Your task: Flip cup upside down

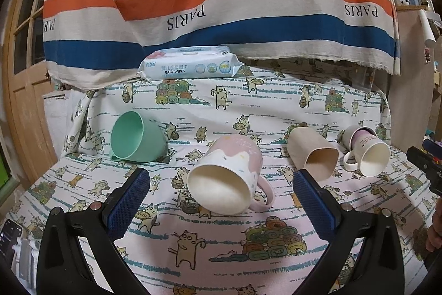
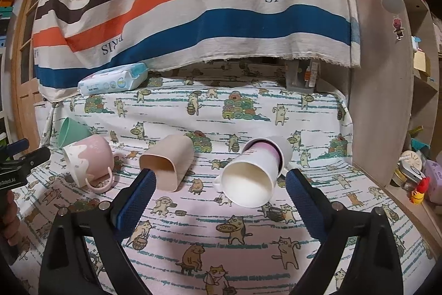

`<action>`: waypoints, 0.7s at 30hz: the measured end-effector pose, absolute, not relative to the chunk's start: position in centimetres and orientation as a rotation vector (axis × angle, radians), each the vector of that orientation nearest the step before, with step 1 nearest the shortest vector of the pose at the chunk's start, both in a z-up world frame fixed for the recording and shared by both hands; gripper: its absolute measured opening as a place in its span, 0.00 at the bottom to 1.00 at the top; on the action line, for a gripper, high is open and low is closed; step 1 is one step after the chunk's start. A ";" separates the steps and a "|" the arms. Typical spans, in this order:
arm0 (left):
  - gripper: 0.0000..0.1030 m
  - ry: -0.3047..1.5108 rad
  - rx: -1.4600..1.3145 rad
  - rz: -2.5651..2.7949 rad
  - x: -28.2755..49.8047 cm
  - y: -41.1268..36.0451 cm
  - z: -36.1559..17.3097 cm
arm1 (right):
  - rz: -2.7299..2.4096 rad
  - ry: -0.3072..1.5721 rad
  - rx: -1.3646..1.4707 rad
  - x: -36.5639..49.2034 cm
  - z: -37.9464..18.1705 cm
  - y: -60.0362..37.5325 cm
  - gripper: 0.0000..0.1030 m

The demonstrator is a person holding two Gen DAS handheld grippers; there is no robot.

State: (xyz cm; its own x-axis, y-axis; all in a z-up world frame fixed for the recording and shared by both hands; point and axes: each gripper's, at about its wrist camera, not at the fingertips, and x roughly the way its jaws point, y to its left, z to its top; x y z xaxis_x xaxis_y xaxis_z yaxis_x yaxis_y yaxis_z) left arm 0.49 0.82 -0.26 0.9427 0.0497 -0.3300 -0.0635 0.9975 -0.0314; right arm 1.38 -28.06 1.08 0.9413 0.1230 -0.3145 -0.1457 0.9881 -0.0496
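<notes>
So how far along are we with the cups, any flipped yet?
None done: all four lie on their sides. In hand: nothing; left hand-held gripper is open around the pink mug, right hand-held gripper open around the white-purple mug. Left: flipping these, the green cup and beige cup.

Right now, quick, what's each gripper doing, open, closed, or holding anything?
Left gripper: open, holding nothing; the pink and white mug lies between its fingers.
Right gripper: open, holding nothing; the white and purple mug lies ahead.

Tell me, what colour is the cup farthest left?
Mint green cup, lying on its side; clearest in the left wrist view.
</notes>
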 end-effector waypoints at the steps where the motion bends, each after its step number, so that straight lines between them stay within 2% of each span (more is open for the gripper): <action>1: 1.00 0.333 -0.047 0.060 0.4 1.0 -0.2 | 0.139 0.315 -0.073 1.4 1.1 -28.1 0.93; 10: 1.00 0.304 -0.016 0.070 -0.1 0.4 0.1 | 0.133 0.314 -0.075 1.4 1.0 -28.1 0.94; 14: 1.00 0.305 -0.007 0.045 -0.1 0.2 0.2 | 0.133 0.313 -0.075 1.4 1.0 -28.2 0.99; 21: 1.00 0.303 -0.019 0.037 0.0 0.1 0.2 | 0.130 0.314 -0.076 1.3 1.0 -28.2 0.99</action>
